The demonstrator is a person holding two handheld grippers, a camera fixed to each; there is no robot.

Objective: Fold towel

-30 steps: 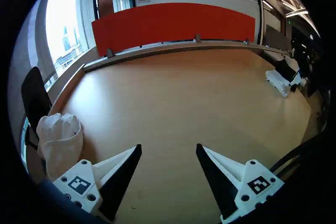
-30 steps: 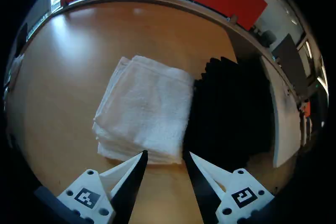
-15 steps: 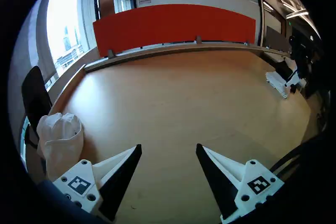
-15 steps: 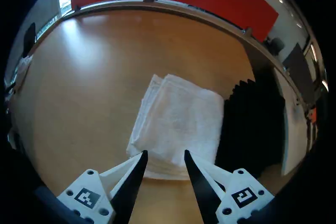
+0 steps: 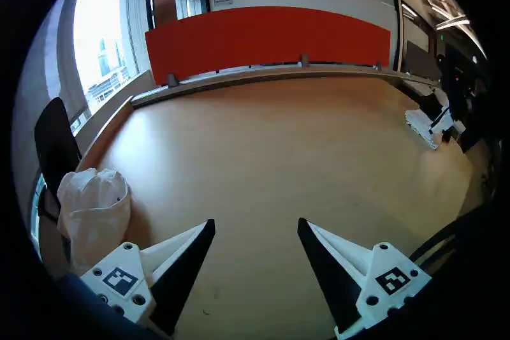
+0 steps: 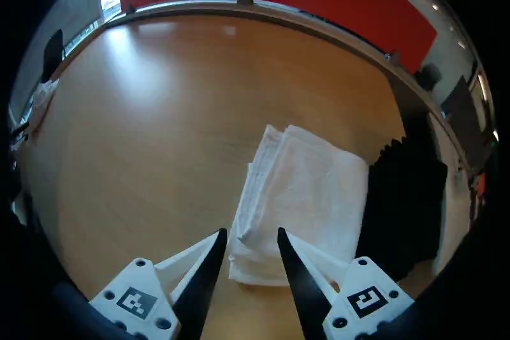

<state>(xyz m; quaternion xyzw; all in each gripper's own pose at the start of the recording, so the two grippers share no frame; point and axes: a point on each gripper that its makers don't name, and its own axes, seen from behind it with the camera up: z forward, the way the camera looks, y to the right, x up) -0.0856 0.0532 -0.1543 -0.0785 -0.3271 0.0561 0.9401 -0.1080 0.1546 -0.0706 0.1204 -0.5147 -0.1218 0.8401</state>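
The folded white towel [image 6: 306, 196] is laid on the wooden table [image 6: 140, 136], its long axis running away from the right gripper [image 6: 249, 241], whose narrowly parted jaws are set around its near left corner; a pinch cannot be confirmed. The left gripper [image 5: 255, 238] is held wide open over bare wood, with the towel seen well off to its right.

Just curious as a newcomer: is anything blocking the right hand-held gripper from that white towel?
Nothing visible does. The right hand-held gripper, open, is at the near corner of the white towel on the table.
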